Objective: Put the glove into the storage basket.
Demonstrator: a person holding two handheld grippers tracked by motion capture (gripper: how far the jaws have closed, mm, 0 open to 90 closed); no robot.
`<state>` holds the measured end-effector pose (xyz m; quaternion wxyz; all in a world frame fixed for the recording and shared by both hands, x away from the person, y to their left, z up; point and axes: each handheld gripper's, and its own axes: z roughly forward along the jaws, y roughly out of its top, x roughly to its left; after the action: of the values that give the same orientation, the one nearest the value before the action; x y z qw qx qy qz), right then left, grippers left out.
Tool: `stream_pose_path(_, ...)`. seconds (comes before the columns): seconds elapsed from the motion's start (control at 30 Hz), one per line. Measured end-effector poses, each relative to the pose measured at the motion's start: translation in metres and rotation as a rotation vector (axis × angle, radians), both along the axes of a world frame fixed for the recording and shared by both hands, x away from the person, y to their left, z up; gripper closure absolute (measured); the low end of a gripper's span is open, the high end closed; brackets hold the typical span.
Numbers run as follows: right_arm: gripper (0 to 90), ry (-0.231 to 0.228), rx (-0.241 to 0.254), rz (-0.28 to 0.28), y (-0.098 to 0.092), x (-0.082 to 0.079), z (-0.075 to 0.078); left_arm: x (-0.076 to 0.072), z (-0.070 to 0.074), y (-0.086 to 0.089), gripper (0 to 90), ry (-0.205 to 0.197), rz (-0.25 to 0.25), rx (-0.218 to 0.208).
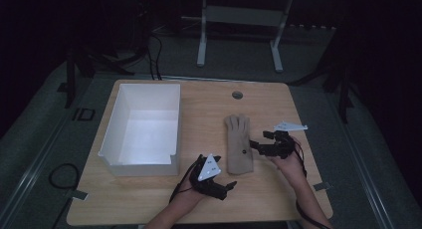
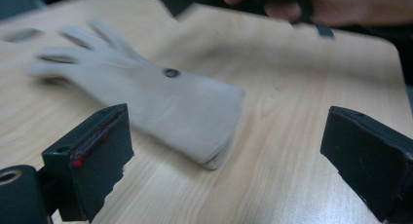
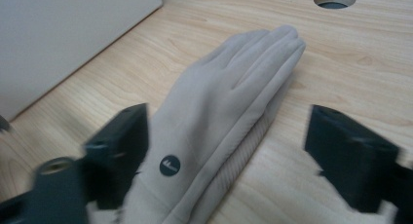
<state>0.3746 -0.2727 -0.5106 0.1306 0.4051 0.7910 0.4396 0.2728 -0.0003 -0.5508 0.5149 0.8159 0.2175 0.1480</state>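
A beige glove (image 1: pixel 239 144) lies flat on the wooden table (image 1: pixel 149 199), fingers pointing away, with a small dark round logo near its cuff. My left gripper (image 1: pixel 230 185) is open just below and left of the cuff; in the left gripper view the glove (image 2: pixel 160 104) lies ahead between the spread jaws. My right gripper (image 1: pixel 261 142) is open at the glove's right edge, pointing left; in the right gripper view the glove (image 3: pixel 219 121) passes between its jaws, with the left one over the glove's edge.
An empty white box (image 1: pixel 144 129) stands on the left half of the table. A round cable hole (image 1: pixel 237 95) sits near the far edge. A table frame stands on the dark floor beyond.
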Motion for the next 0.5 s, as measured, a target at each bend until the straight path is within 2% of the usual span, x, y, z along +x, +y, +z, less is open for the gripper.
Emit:
stream_pose_path(0.03,24.3,0.000,0.005,-0.005,0.000,0.002,0.001,0.002,0.002,-0.006,6.1,-0.035,0.017,0.044)
stream_pose_path(0.07,29.0,0.000,0.008,-0.013,0.000,0.005,0.002,0.005,0.003,-0.010,11.5,-0.053,-0.015,0.057)
stream_pose_path(0.1,33.0,0.007,0.008,-0.021,0.001,0.009,0.002,0.011,0.004,-0.015,15.5,-0.039,-0.051,0.068)
stream_pose_path(0.13,37.7,0.015,0.006,-0.041,0.001,0.012,0.002,0.016,0.004,-0.020,14.4,-0.024,-0.070,0.077)
stream_pose_path(0.17,38.0,0.023,0.008,-0.055,0.002,0.016,0.001,0.021,0.004,-0.025,15.5,-0.006,-0.110,0.087)
stream_pose_path(0.23,40.0,0.042,0.028,-0.076,0.004,0.024,0.000,0.026,0.002,-0.033,16.3,-0.005,-0.143,0.114)
stream_pose_path(0.27,39.4,0.055,0.044,-0.085,0.005,0.028,-0.001,0.029,0.001,-0.035,19.5,-0.004,-0.169,0.115)
stream_pose_path(0.3,38.6,0.065,0.061,-0.081,0.006,0.032,-0.002,0.031,0.000,-0.038,20.0,0.002,-0.174,0.124)
stream_pose_path(0.37,34.7,0.083,0.066,-0.089,0.010,0.041,-0.006,0.035,-0.002,-0.042,20.7,0.014,-0.199,0.129)
stream_pose_path(0.47,30.3,0.119,0.079,-0.102,0.016,0.056,-0.015,0.043,-0.005,-0.048,23.7,0.040,-0.213,0.149)
stream_pose_path(0.5,30.1,0.140,0.089,-0.105,0.017,0.060,-0.018,0.046,-0.006,-0.049,24.9,0.050,-0.212,0.169)
